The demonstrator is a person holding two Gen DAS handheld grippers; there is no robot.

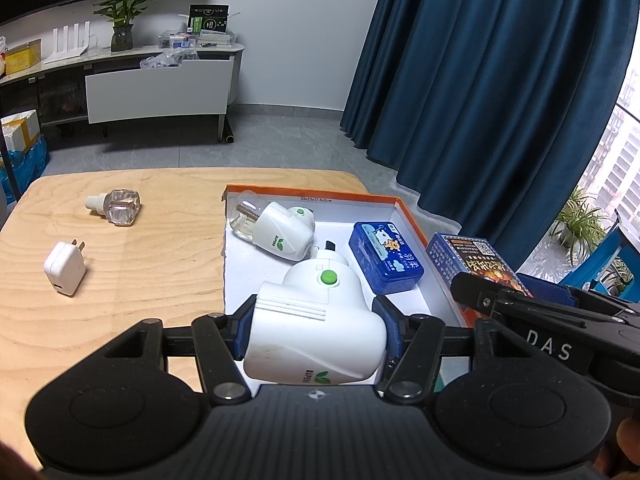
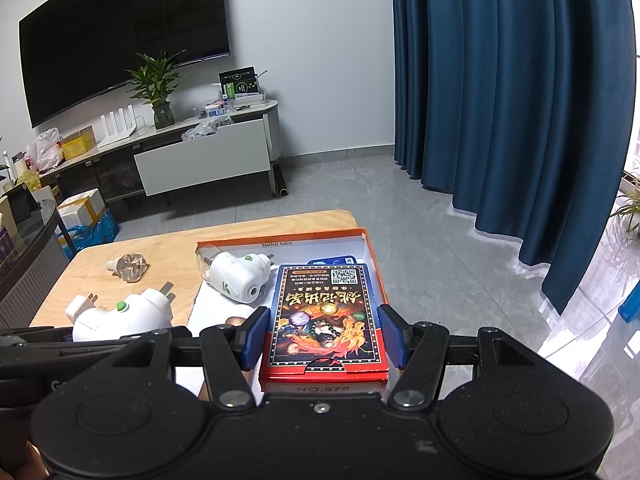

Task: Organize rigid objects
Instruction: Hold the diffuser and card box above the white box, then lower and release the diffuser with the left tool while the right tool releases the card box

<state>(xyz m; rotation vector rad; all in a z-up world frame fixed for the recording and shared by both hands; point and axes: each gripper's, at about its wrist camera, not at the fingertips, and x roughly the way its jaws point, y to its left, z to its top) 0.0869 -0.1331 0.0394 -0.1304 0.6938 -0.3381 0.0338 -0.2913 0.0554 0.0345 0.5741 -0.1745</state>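
Note:
My left gripper [image 1: 314, 330] is shut on a white plug-in heater with a green button [image 1: 320, 320], held over the near end of the orange-rimmed white box [image 1: 312, 192]. In the box lie a second white heater with a clear bottle [image 1: 276, 228] and a blue case [image 1: 386, 258]. My right gripper [image 2: 323, 336] is shut on a red and blue card box [image 2: 326, 320], held over the right side of the orange box [image 2: 280, 238]. The left gripper's heater shows in the right wrist view [image 2: 124, 314].
On the wooden table [image 1: 140, 264] left of the box lie a clear glass bottle with a white cap [image 1: 118, 206] and a white charger plug [image 1: 64, 268]. Blue curtains [image 1: 480, 80] hang to the right. A TV stand [image 1: 160, 88] stands behind.

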